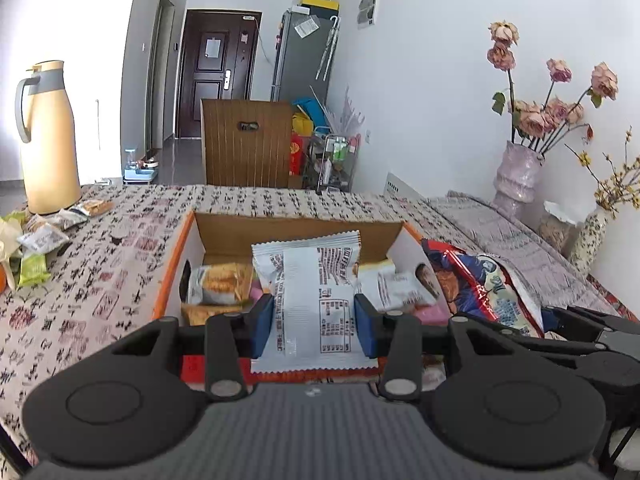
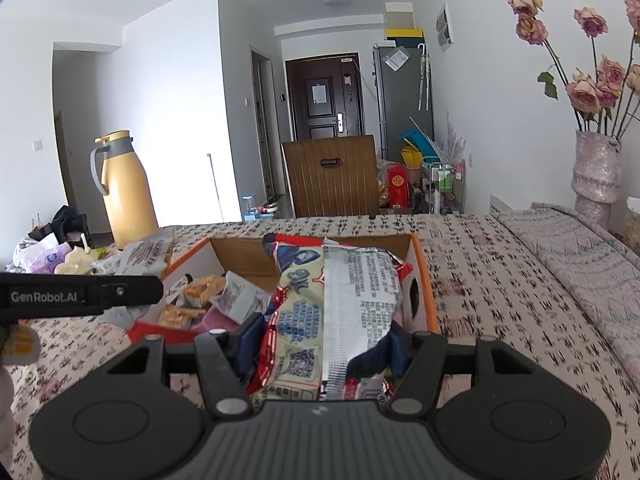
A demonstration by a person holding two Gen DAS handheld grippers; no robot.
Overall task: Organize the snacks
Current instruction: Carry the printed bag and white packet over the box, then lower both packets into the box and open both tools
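Note:
My left gripper (image 1: pixel 314 328) is shut on a white snack packet (image 1: pixel 312 280) and holds it over the near edge of an orange-rimmed cardboard box (image 1: pixel 176 264). The box holds several small snack packets (image 1: pixel 218 282). My right gripper (image 2: pixel 324 344) is shut on a large red, blue and silver snack bag (image 2: pixel 332 300), held over the right part of the same box (image 2: pixel 422 276). That bag shows at the right in the left wrist view (image 1: pixel 480 288). The left gripper's arm (image 2: pixel 80 294) shows at the left in the right wrist view.
A patterned cloth covers the table (image 1: pixel 100 280). A yellow thermos jug (image 1: pixel 48 140) stands at the far left with loose snack packets (image 1: pixel 40 240) beside it. A vase of dried roses (image 1: pixel 518 176) stands at the right by the wall. A wooden chair back (image 1: pixel 248 144) is behind the table.

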